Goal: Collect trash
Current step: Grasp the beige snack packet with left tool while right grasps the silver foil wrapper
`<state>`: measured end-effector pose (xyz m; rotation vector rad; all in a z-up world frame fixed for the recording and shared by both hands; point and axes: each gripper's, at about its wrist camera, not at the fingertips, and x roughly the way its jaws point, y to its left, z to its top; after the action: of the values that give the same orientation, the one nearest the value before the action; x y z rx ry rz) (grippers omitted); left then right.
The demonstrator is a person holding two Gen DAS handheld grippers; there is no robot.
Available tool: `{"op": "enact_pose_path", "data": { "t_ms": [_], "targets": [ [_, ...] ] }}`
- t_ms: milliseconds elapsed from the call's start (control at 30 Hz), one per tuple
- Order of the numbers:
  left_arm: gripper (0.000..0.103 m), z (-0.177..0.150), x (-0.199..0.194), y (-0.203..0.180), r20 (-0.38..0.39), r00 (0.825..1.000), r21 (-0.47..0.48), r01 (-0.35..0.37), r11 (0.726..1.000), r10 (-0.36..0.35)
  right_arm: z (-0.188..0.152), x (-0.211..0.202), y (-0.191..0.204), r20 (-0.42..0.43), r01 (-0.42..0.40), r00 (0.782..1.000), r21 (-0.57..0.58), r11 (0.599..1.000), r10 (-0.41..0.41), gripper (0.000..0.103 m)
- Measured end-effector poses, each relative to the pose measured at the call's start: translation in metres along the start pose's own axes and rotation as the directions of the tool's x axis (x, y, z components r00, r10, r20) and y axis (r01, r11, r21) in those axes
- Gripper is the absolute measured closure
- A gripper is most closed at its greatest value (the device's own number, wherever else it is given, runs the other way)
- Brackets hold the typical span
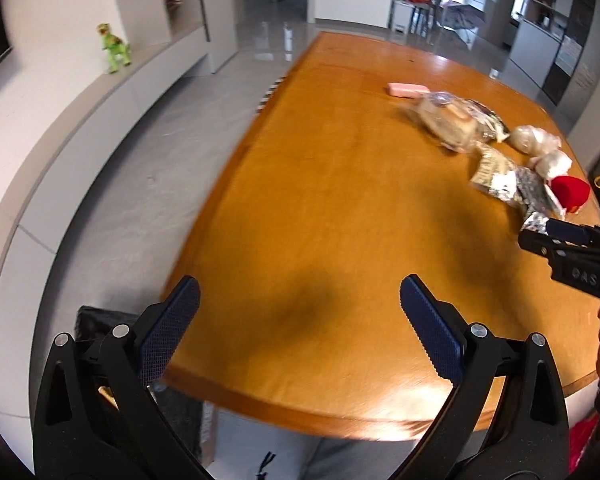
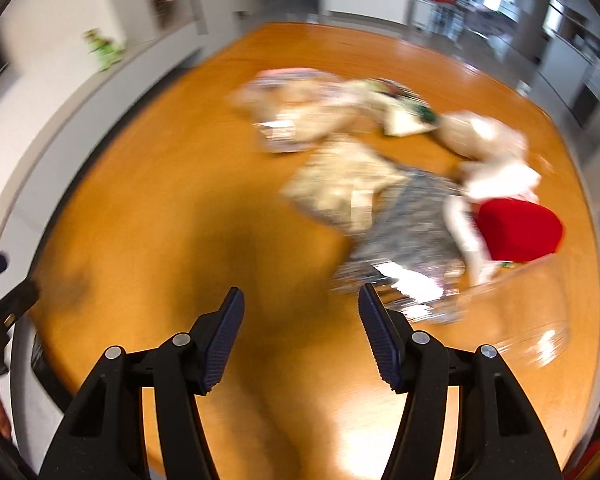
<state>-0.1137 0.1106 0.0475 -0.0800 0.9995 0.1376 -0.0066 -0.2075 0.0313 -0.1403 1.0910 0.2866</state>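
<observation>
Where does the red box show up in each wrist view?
Left wrist: red box at the far right edge, beyond the foil wrappers.
Right wrist: red box right of centre, beside the blurred wrappers.
Shared landmark: green toy dinosaur on the left ledge.

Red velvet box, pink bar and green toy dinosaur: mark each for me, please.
Red velvet box (image 2: 518, 232), right wrist view, its top face.
Pink bar (image 1: 407, 89), left wrist view, its flat top.
Green toy dinosaur (image 1: 115, 47), left wrist view, its body.
</observation>
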Motion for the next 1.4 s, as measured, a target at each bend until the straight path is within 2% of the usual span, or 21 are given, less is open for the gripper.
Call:
{"op": "enact_pose_path", "data": {
  "t_ms": [133,300,367,400,433,533,633,767,967,1167,1300,1333,1367,1400],
  "targets": [
    [0.006,0.02,0.012,-0.035,-0.01,1.0,0.054,0.03,0.998,-0.03,0.013,0.02,-0.041,-0.034,0.038,0.999,0.072,0.997,-0.036,0.042],
    [0.006,0.031,0.021,-0.065,-0.034,0.999,0.118,0.044,0.992,-0.04,0.02,0.04,-0.055,-0.066,0.076,0.995,0.045,0.996,-0.073,0.036],
    [0.006,0.035,0.027,-0.072,-0.044,0.998,0.133,0.043,0.99,-0.037,0.019,0.048,-0.057,-0.071,0.08,0.994,0.02,0.997,-0.078,0.046],
    [0.006,0.036,0.028,-0.074,-0.049,0.998,0.135,0.043,0.99,-0.036,0.018,0.048,-0.059,-0.059,0.084,0.995,0.013,0.996,-0.083,0.074],
    [0.006,0.039,0.031,-0.078,-0.055,0.998,0.137,0.047,0.989,-0.04,0.018,0.049,-0.063,-0.054,0.096,0.994,0.01,0.995,-0.096,0.079],
    [0.006,0.051,0.042,-0.094,-0.08,0.994,0.149,0.08,0.986,-0.068,0.014,0.046,-0.075,-0.043,0.023,0.999,0.047,0.999,-0.021,0.087],
    [0.006,0.064,0.059,-0.114,-0.123,0.986,0.153,0.135,0.979,-0.116,0.004,0.04,-0.086,-0.03,-0.039,0.999,0.072,0.997,0.041,0.088],
    [0.006,0.08,0.084,-0.149,-0.151,0.978,0.174,0.166,0.971,-0.141,-0.015,0.03,-0.091,-0.023,-0.096,0.995,0.078,0.992,0.098,0.088],
    [0.006,0.097,0.12,-0.196,-0.188,0.975,0.214,0.159,0.964,-0.119,-0.031,0.019,-0.091,-0.022,-0.116,0.993,0.071,0.991,0.118,0.088],
    [0.006,0.112,0.135,-0.216,-0.205,0.966,0.205,0.202,0.958,-0.16,-0.03,0.018,-0.088,-0.013,-0.134,0.991,0.075,0.988,0.135,0.088],
    [0.006,0.123,0.147,-0.22,-0.235,0.952,0.152,0.235,0.96,-0.196,-0.032,0.017,-0.091,-0.007,-0.138,0.99,0.082,0.987,0.139,0.087],
    [0.008,0.125,0.152,-0.219,-0.242,0.947,0.126,0.249,0.96,-0.213,-0.032,0.017,-0.092,-0.005,-0.137,0.99,0.083,0.987,0.138,0.087],
    [0.017,0.125,0.156,-0.219,-0.239,0.946,0.105,0.249,0.963,-0.218,-0.033,0.016,-0.092,-0.004,-0.136,0.991,0.084,0.987,0.136,0.087],
    [0.025,0.125,0.154,-0.219,-0.212,0.956,0.114,0.231,0.966,-0.204,-0.032,0.017,-0.094,-0.005,-0.136,0.991,0.085,0.987,0.137,0.087]
  ]
}}
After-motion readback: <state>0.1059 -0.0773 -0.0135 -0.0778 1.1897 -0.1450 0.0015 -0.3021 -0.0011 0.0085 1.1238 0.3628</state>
